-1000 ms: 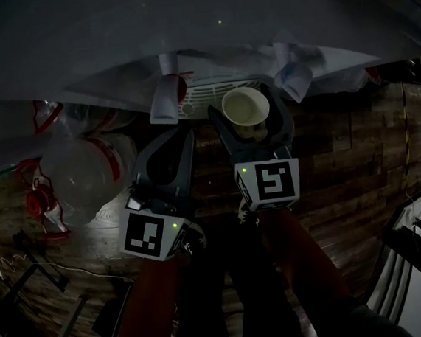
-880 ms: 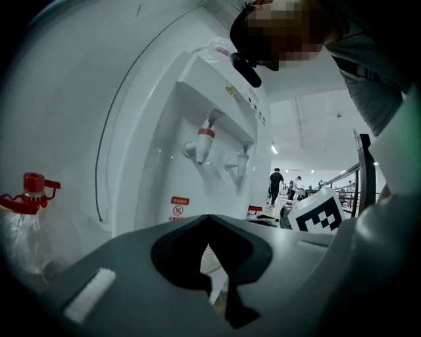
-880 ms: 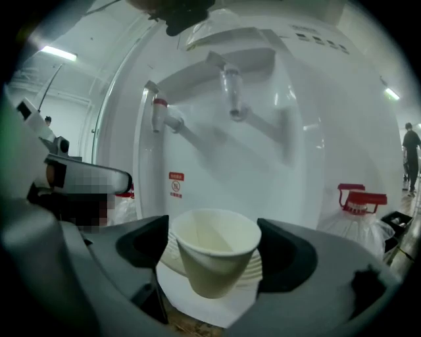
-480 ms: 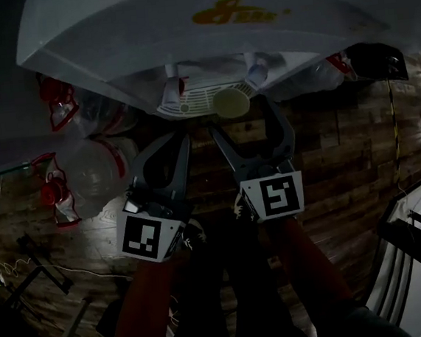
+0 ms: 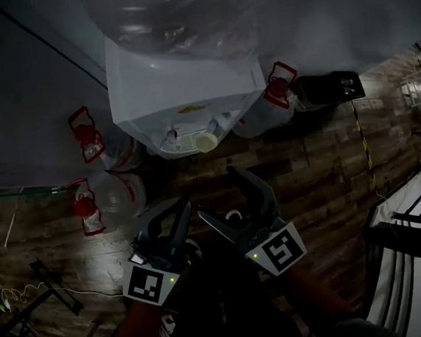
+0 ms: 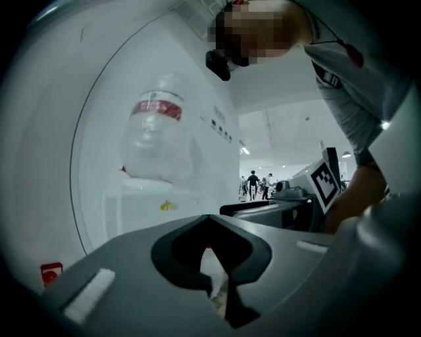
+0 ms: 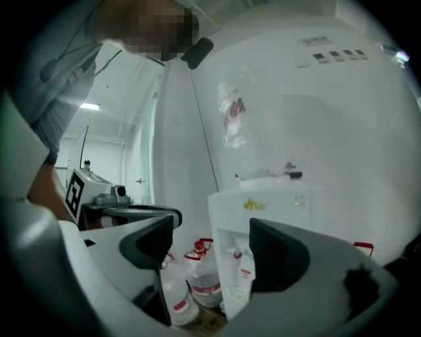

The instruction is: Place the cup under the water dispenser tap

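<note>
Wooden floor (image 5: 305, 155) separates dispenser (image 5: 180, 85) from right hand-held gripper (image 5: 214, 192).

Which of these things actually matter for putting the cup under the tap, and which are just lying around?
Part of the job:
cup, at the water dispenser tray
right gripper, open and empty
left gripper, shut

Just lying about:
red-handled water bottles on the floor either side of the dispenser
black box

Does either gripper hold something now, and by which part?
Nothing is held. The right gripper has its fingers apart and empty; the left gripper is shut on nothing. The cup stands at the dispenser, apart from both.
</note>
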The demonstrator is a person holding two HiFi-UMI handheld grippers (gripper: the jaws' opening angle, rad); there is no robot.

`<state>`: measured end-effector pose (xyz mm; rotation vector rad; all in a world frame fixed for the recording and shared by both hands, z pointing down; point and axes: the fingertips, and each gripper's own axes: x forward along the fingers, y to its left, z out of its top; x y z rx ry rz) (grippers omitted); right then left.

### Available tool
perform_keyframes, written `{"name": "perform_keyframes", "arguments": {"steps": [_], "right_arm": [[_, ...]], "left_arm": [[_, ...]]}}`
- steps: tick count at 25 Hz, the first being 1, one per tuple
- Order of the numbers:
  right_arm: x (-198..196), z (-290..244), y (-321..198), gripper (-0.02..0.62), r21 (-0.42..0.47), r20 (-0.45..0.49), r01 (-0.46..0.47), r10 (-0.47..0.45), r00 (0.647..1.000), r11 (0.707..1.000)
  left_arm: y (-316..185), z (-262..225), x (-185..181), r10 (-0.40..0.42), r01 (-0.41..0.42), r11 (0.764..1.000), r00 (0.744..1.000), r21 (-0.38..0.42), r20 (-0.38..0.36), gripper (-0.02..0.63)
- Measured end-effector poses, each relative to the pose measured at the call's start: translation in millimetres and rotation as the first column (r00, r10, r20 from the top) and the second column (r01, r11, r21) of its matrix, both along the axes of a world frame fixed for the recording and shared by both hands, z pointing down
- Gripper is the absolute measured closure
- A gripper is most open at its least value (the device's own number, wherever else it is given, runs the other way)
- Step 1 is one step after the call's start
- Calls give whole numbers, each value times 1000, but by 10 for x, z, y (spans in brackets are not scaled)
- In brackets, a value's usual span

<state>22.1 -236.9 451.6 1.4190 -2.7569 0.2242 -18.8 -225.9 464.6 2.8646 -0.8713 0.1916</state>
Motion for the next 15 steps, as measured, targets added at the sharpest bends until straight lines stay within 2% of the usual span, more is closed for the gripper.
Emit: {"name": "perform_keyframes", "arguments": {"steps": [3,5,6,8,9,10,15], "right_arm": [[-117,-684,335,215,2,17,54,-54,998,999],[-174,-1077,521,272,7,14,78,-78,997,997],[-181,-1257,587,324,15,13,86,-87,996,996],[-167,-1593,714,488,33,20,97,-98,995,995],[-164,-1736,798,550,32,25,103,-104,994,994],[-172,-1866,887,575,25,29,110,-111,993,994],[-301,-2412,1265,580,6,36,117,-117,993,993]], "left_arm": [[315,-611,-132,31,-31,999,999,18,23,598],[471,-973,-252,35,-35,999,999,8,34,598],[521,-1148,-293,35,-35,999,999,7,35,598],[626,-1482,-326,35,-36,999,999,15,22,598],[701,-1630,-335,37,-38,999,999,15,18,600],[780,-1764,-349,40,-40,999,999,11,16,599],[1129,-2381,-424,81,-81,997,997,-2,-9,600]]}}
